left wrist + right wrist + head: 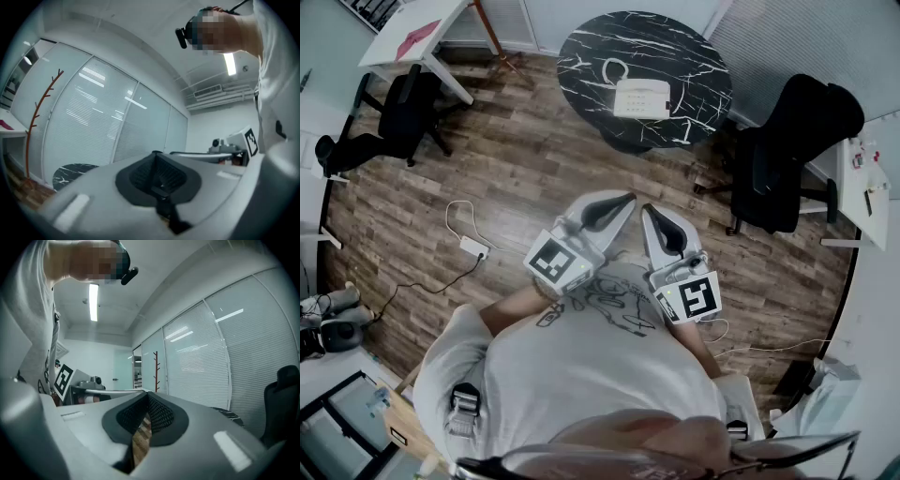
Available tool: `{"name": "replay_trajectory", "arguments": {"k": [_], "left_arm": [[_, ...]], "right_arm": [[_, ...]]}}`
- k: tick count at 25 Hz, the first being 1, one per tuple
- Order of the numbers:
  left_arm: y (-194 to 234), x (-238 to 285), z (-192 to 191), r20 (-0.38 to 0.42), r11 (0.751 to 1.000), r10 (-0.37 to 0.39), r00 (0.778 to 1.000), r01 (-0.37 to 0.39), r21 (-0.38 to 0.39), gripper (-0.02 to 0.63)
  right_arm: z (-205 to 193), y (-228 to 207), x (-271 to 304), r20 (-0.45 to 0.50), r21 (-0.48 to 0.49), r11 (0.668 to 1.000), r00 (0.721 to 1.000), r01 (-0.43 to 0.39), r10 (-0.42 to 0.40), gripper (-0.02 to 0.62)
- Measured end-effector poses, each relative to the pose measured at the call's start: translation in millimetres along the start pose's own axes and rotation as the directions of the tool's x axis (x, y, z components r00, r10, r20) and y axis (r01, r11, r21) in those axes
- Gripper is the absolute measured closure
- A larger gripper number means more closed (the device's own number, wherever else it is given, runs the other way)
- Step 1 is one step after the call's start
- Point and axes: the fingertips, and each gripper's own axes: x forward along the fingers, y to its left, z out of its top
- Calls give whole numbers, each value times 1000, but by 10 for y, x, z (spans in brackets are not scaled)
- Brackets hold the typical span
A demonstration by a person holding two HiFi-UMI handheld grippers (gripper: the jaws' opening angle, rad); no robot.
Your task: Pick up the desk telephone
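We hold the left gripper (pixel 626 198) and right gripper (pixel 647 209) with jaws pressed together and empty. They are well short of the white rectangular desk telephone (pixel 642 97), which lies near the centre of the round black marble tabletop (pixel 581 52). Its long axis runs crosswise, and its cord loops leftward.

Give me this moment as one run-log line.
phase: pre-approach | left gripper: shut, empty | right gripper: shut, empty | desk telephone: on round table, untouched
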Motion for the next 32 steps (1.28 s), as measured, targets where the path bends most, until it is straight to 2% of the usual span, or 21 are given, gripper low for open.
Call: {"name": "replay_trajectory", "arguments": {"k": [5,10,17,25,32], "left_arm": [[155,-36,37,4,1000,-6,1000,6,-21,604],[329,-109,72,7,1000,-16,1000,16,-11,604],[586,-98,-56,-25,998,1,1000,-3,-62,603],[839,243,-188,-53,996,10,999,-14,-84,604],[1255,727,-245,-68,995,54,996,-59,-81,603]], "right_arm": [[-20,14,176,-4,3,1000,1000,10,-10,589],[-8,43,359,7,10,1000,1000,20,-20,589],[-118,-15,544,-19,20,999,999,29,-28,589],[-250,-391,735,-37,48,999,999,12,-10,589],[-284,-1011,1027,-41,43,999,999,-11,13,589]]}}
